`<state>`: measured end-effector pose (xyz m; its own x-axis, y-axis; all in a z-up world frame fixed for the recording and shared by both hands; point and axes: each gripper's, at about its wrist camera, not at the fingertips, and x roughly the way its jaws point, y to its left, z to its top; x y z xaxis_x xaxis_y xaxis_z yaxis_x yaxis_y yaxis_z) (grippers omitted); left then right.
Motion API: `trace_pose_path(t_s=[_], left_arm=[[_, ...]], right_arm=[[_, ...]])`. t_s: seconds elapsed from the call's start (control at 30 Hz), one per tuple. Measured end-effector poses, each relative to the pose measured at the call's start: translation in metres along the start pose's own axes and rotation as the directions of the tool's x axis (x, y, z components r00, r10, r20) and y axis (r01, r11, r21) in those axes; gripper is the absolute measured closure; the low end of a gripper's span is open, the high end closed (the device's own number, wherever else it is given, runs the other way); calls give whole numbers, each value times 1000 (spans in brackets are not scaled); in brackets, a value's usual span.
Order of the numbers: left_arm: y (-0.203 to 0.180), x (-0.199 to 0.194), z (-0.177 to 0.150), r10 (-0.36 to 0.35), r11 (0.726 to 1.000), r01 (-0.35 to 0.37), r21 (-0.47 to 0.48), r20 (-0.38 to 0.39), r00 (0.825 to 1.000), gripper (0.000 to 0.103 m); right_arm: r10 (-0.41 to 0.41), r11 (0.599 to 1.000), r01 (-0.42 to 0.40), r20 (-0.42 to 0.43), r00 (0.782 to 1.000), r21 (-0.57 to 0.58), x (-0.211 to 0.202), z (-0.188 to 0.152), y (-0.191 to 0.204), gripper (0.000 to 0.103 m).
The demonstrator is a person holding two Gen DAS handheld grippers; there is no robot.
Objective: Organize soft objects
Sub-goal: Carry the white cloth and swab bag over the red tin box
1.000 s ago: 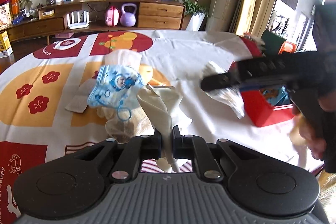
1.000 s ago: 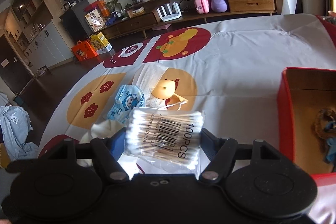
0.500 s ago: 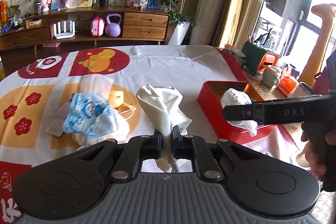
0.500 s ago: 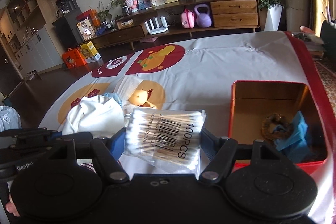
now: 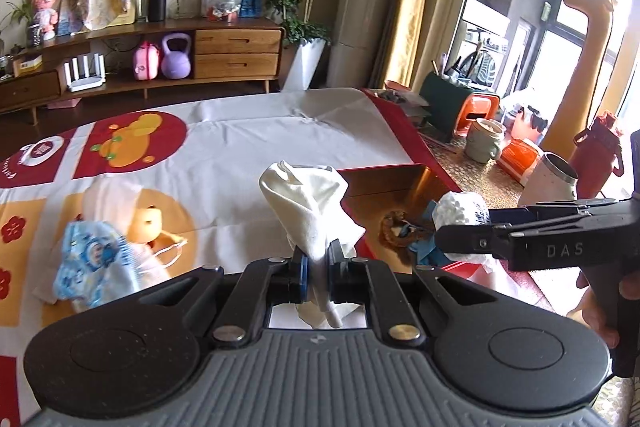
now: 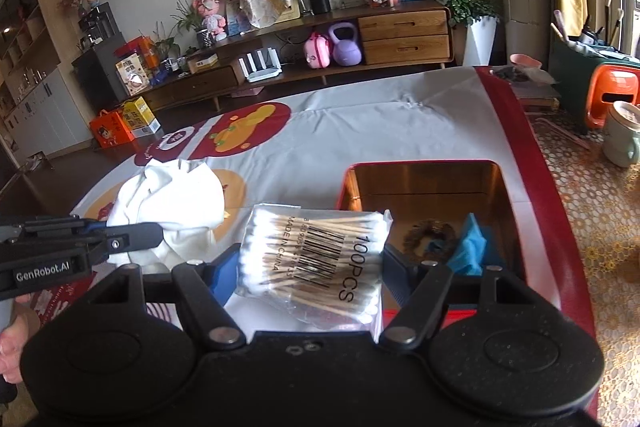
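My left gripper (image 5: 317,259) is shut on a white cloth (image 5: 310,205) that stands up bunched above its jaws, just left of the red tin box (image 5: 394,183). The same white cloth (image 6: 176,203) shows at the left of the right wrist view. My right gripper (image 6: 312,259) is shut on a clear bag of cotton swabs (image 6: 314,259), held at the near left corner of the red tin box (image 6: 424,175). From the left wrist view the bag of cotton swabs (image 5: 460,211) hangs over the box. Inside lie a brown hair tie (image 6: 430,237) and a blue item (image 6: 470,247).
A blue printed face mask (image 5: 90,259), a white mask (image 5: 160,257) and a small orange soft toy (image 5: 148,225) lie on the patterned tablecloth (image 5: 256,139) at the left. Cups, a red bottle (image 5: 596,155) and an orange stool (image 5: 478,107) stand beyond the table's right edge.
Both grippers have moved right toward the red box, each still holding its item. The masks have slid to the left of the view and the box interior has come into sight.
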<state>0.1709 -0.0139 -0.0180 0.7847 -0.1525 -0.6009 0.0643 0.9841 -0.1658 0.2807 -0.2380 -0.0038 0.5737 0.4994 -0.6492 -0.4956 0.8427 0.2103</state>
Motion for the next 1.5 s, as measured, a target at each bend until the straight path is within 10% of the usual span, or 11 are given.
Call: trace_pose_path(t_s=[0.57, 1.5], left_arm=[[-63, 92, 35, -68, 995, 74, 72, -80, 994, 94], [-93, 227, 38, -123, 988, 143, 58, -261, 957, 94]], right_arm=[[-129, 991, 129, -34, 991, -24, 20, -4, -70, 32], [-213, 950, 167, -156, 965, -265, 80, -18, -59, 32]])
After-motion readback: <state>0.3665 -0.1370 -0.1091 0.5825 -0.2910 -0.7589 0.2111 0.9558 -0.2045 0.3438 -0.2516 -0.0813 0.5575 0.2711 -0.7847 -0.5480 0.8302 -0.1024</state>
